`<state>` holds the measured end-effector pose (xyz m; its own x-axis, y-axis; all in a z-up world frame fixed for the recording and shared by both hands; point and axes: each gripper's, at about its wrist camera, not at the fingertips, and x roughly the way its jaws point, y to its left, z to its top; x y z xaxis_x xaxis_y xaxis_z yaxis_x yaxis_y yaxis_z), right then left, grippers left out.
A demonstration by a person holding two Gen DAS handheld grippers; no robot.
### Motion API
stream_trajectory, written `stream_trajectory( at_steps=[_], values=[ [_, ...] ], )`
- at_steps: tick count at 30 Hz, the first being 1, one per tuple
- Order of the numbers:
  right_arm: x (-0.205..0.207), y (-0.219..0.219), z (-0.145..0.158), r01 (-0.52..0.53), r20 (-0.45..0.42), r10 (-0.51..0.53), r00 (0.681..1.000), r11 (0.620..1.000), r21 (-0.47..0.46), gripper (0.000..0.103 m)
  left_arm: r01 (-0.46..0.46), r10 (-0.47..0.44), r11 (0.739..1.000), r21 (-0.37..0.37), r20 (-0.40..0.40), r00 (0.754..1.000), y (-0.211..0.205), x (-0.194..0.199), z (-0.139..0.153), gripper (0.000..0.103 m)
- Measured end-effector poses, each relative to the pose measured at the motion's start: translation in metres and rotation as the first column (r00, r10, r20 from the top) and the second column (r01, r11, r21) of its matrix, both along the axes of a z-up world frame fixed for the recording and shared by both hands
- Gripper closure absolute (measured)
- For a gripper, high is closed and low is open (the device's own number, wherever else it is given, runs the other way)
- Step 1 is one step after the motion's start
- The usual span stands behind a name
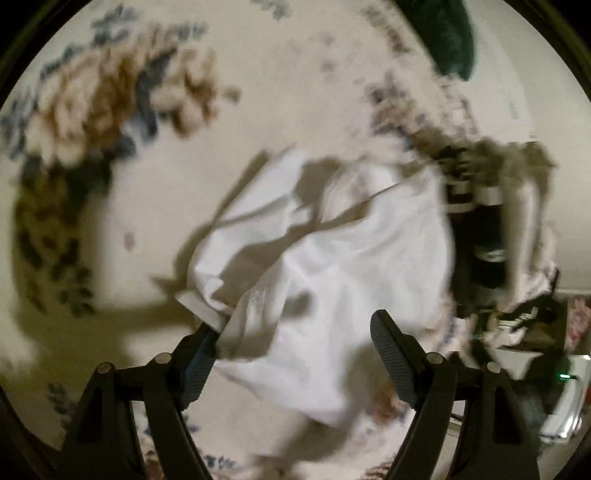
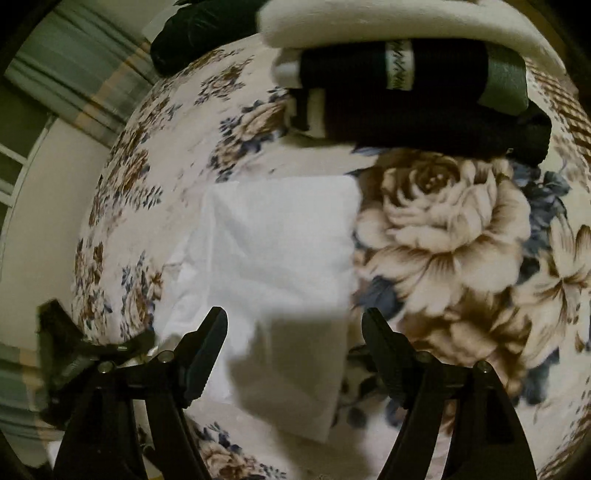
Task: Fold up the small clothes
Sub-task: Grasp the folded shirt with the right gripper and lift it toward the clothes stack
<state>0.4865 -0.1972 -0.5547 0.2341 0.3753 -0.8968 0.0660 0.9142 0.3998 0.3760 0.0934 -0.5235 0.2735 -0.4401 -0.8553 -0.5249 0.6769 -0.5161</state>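
A small white garment (image 1: 325,258) lies crumpled on the floral blanket (image 1: 110,110) in the blurred left wrist view. My left gripper (image 1: 295,350) is open, its jaws wide apart, with the cloth's near edge between them and brushing the left finger (image 1: 199,365). In the right wrist view the white garment (image 2: 273,266) lies flat as a folded rectangle on the blanket (image 2: 443,236). My right gripper (image 2: 295,354) is open and empty just above its near edge. The other gripper (image 2: 74,354) shows at the lower left.
Folded dark clothes with white bands (image 2: 417,99) are stacked at the far side, under a cream cloth (image 2: 388,22). A dark green bundle (image 1: 443,33) lies far back. The bed edge and curtains (image 2: 74,74) are at left. Clutter (image 1: 517,325) sits at right.
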Motion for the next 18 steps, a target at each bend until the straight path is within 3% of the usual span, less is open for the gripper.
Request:
stream_trajectory(
  at_steps=[3,9,13,18],
  values=[
    [0.022,-0.017,-0.018,-0.004,-0.031,0.005,1.000,0.999,0.035,0.026,-0.059,0.060,0.998,0.023,-0.072,0.996,0.006,-0.010,-0.031,0.024],
    [0.066,-0.027,-0.048,-0.065,-0.062,0.073,0.995,0.990,0.125,0.025,-0.261,0.260,0.964,-0.055,-0.028,0.965,0.013,-0.058,-0.006,0.024],
    [0.100,-0.028,-0.075,-0.089,-0.103,0.114,0.988,0.972,0.216,0.025,-0.332,0.329,0.929,-0.166,-0.041,0.943,-0.029,-0.076,-0.012,0.024],
    [0.128,-0.022,-0.108,-0.113,-0.171,0.182,0.968,0.929,0.352,0.025,-0.370,0.358,0.901,-0.226,-0.093,0.929,-0.081,-0.071,-0.040,0.024]
  ],
)
